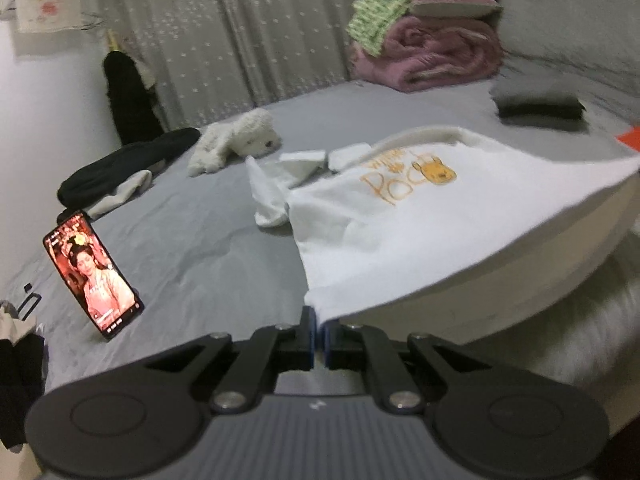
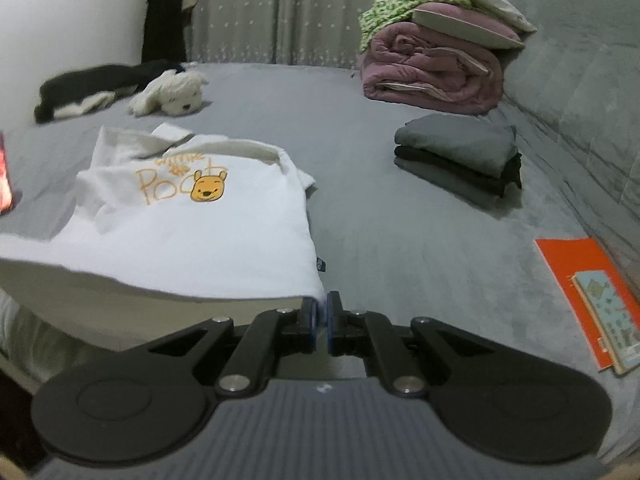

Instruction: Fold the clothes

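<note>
Left of the folded grey and black clothes stack [image 2: 460, 156], the white bear-print sweatshirt [image 2: 192, 220] lies print-up on the grey bed [image 2: 400, 248]; left gripper [image 1: 319, 334] and right gripper [image 2: 321, 322] each pinch a lifted hem corner; folding appears midway.

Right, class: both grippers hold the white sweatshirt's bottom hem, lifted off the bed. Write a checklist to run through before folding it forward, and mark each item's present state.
1. Left gripper pinching the white sweatshirt hem corner: ok.
2. Right gripper pinching the other corner: ok.
3. Hem taut between the grippers: ok.
4. Sleeves tucked flat: not ok, bunched near the collar.
5. Phone clear of the fold: ok.
6. Folded grey stack clear: ok.
</note>
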Motion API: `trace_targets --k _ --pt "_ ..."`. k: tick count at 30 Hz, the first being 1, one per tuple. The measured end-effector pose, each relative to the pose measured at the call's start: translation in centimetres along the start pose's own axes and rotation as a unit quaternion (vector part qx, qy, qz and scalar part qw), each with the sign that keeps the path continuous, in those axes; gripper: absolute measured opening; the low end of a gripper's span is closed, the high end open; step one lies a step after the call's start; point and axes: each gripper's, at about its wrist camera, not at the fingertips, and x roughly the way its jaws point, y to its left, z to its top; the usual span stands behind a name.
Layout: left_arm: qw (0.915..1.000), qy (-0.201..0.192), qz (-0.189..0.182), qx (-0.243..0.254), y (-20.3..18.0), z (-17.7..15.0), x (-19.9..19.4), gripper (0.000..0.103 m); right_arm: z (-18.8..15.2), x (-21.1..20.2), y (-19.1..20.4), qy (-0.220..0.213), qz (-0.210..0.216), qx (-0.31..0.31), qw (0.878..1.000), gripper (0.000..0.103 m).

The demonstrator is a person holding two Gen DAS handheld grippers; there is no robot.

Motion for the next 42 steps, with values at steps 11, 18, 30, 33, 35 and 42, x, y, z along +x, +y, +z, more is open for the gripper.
trace_targets --k 11,18,30,33,35,42 --pt "0.9955 0.072 -0.05 0.036 -1.3 -4.4 1.8 0.004 -3.1 1.8 1.1 0.067 0.001 -0.022 0.998 0.005" --pt "0.9911 0.084 -0.1 0.025 0.0 -4.4 2.2 0.028 -4.3 3.1 0.6 0.11 0.011 -0.007 0.994 0.012" --pt "0.9867 0.072 -0.145 -0.018 3.1 -0.1 4.1 0.064 -1.7 2.3 -1.6 0.111 0.039 0.061 0.991 0.041" --pt "0.9865 0.065 -0.148 -0.025 3.6 1.4 5.0 0.065 -0.4 2.7 -1.2 0.107 0.037 0.054 0.992 0.041" --pt "0.9863 0.06 -0.151 -0.03 3.9 2.5 5.5 0.065 0.5 3.1 -0.9 0.104 0.034 0.05 0.993 0.041" --pt "0.9667 0.073 -0.245 0.001 4.1 6.0 6.5 0.067 3.4 4.4 0.5 0.095 0.033 0.044 0.994 0.044"
